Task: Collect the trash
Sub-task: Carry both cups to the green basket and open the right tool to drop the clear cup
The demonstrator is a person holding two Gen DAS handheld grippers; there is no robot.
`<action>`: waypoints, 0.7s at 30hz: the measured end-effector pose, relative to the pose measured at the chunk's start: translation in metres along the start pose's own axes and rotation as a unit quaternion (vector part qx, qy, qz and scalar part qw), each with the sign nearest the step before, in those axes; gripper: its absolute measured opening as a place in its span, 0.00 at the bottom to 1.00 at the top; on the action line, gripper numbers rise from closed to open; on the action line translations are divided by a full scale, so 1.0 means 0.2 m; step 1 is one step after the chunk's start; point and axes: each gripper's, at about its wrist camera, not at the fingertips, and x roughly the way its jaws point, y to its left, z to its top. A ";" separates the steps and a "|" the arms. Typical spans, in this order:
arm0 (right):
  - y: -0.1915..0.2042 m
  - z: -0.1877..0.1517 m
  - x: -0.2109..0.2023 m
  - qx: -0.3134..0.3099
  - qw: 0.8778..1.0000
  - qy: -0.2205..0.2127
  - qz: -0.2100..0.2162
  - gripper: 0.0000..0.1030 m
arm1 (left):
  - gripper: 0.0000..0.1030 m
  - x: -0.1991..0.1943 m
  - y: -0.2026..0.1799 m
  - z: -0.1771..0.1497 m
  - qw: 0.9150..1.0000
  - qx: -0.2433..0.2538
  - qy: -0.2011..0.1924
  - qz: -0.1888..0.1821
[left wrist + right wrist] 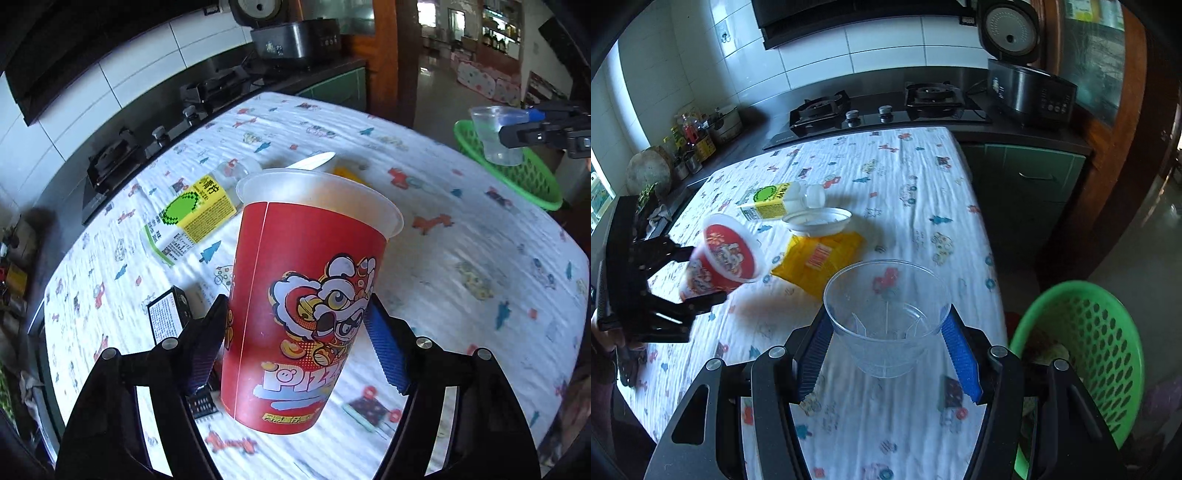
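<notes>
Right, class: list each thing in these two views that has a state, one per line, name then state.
left gripper: shut on red paper cup
red paper cup: held, lifted, tilted
right gripper: shut on clear plastic cup
clear plastic cup: held, upright, empty
juice bottle: lying on its side
white plastic bowl: upright on yellow packet
rice cooker: lid open

Ahead of my tongs, the cloth-covered tabletop [905, 177] carries a carton [768, 202], white bowl [818, 220] and yellow packet [820, 258].
</notes>
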 end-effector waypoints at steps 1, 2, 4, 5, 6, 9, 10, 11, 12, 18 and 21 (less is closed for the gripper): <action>-0.03 -0.02 -0.02 0.004 1.000 0.000 -0.005 0.56 | 0.70 -0.03 -0.02 0.00 1.000 -0.002 -0.003 -0.005; -0.06 -0.04 -0.04 0.008 1.000 -0.001 -0.009 0.56 | 0.70 -0.06 -0.04 0.00 1.000 -0.006 -0.009 -0.010; -0.12 -0.07 -0.07 0.016 1.000 -0.001 -0.019 0.56 | 0.70 -0.10 -0.06 0.02 1.000 -0.015 -0.017 -0.019; -0.16 -0.09 -0.09 0.021 0.999 -0.001 -0.026 0.56 | 0.70 -0.13 -0.08 0.03 0.999 -0.021 -0.024 -0.028; -0.19 -0.11 -0.10 0.025 0.999 -0.001 -0.035 0.56 | 0.69 -0.14 -0.10 0.05 0.999 -0.022 -0.028 -0.031; -0.31 -0.15 -0.14 0.034 0.997 0.000 -0.070 0.56 | 0.69 -0.17 -0.18 0.11 0.998 -0.022 -0.041 -0.044; -0.37 -0.17 -0.14 0.042 0.996 0.003 -0.083 0.56 | 0.69 -0.18 -0.22 0.14 0.998 -0.020 -0.044 -0.046; -0.41 -0.19 -0.15 0.050 0.995 0.004 -0.088 0.57 | 0.69 -0.18 -0.25 0.17 0.997 -0.018 -0.048 -0.052; -0.46 -0.21 -0.16 0.059 0.994 0.006 -0.094 0.57 | 0.69 -0.18 -0.28 0.19 0.997 -0.018 -0.051 -0.060; -0.73 -0.31 -0.16 0.095 0.985 0.023 -0.142 0.57 | 0.69 -0.13 -0.52 0.38 0.992 -0.018 -0.066 -0.106; -0.84 -0.35 -0.16 0.121 0.981 0.025 -0.152 0.58 | 0.69 -0.08 -0.65 0.47 0.989 -0.016 -0.064 -0.129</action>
